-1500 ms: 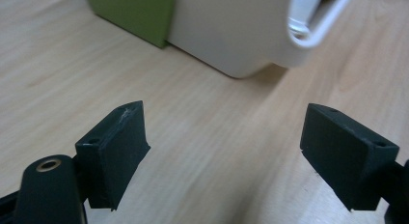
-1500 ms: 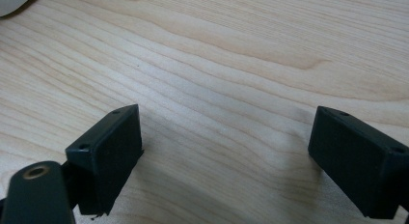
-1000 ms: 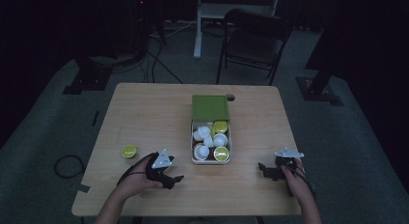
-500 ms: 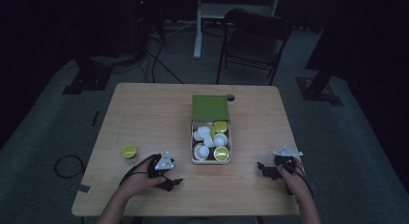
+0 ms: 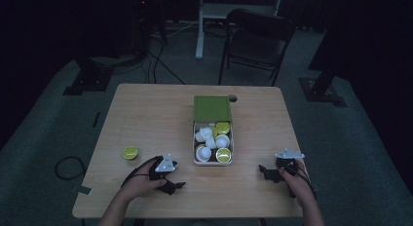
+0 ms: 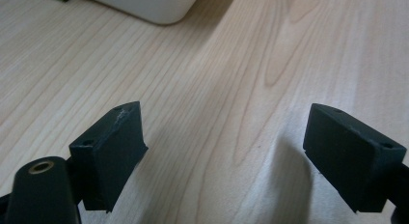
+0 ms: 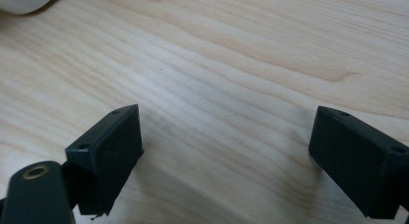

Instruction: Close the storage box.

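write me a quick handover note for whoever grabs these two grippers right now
Left gripper: open, jaws have just been opening, nothing between them, low over the wooden table near its front edge.
Right gripper: open, empty, also low near the front edge.
White rectangular tray sits mid-table holding white and yellow-green capsules; its green lid covers the far end.
One loose yellow-green capsule lies on the table left of the tray, beside the left gripper.
Likely left: pick up that capsule and put it in the tray.
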Demonstrator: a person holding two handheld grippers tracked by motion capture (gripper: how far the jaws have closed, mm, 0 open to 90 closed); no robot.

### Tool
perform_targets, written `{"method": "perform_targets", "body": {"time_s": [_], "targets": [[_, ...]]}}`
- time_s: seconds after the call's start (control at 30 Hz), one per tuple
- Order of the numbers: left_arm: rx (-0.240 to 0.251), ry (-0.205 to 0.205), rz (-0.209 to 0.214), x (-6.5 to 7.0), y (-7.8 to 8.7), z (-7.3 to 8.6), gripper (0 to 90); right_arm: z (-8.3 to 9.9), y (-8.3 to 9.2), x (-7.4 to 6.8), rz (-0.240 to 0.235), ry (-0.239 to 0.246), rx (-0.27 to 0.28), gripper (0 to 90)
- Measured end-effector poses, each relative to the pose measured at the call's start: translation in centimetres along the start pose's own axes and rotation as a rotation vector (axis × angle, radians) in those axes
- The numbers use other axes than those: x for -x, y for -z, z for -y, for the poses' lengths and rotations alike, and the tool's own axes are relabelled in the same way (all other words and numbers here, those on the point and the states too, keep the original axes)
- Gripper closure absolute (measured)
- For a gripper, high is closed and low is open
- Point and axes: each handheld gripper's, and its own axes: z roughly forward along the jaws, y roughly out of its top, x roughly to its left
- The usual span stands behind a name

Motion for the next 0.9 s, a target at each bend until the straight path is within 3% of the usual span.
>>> {"method": "perform_targets", "body": {"time_s": [0.23,0.3,0.57,0.6,0.7,0.73,0.9], "targets": [[0.039,0.002,0.015,-0.2,0.2,-0.9,14.7,-0.6,0.4,-1.5,-0.097,0.026,0.005,13.0],[0.087,0.013,0.023,-0.3,0.4,-1.3,14.6,-0.9,0.5,-1.8,-0.124,0.035,0.023,13.1],[0.155,-0.002,-0.019,-0.5,0.8,-2.0,14.7,-2.5,1.1,-2.9,-0.191,0.074,0.11,13.6],[0.184,0.018,-0.022,-0.6,1.0,-2.2,14.7,-2.7,1.2,-3.1,-0.201,0.088,0.12,13.5],[0.202,0.018,-0.031,-0.7,1.2,-2.5,14.7,-3.3,1.5,-3.4,-0.238,0.077,0.157,13.5],[0.229,0.023,-0.044,-0.8,1.3,-2.7,14.7,-3.4,1.6,-3.5,-0.248,0.072,0.168,13.5],[0.282,0.051,-0.08,-1.1,1.6,-3.2,14.7,-4.1,1.7,-4.0,-0.267,0.069,0.216,13.5]]}}
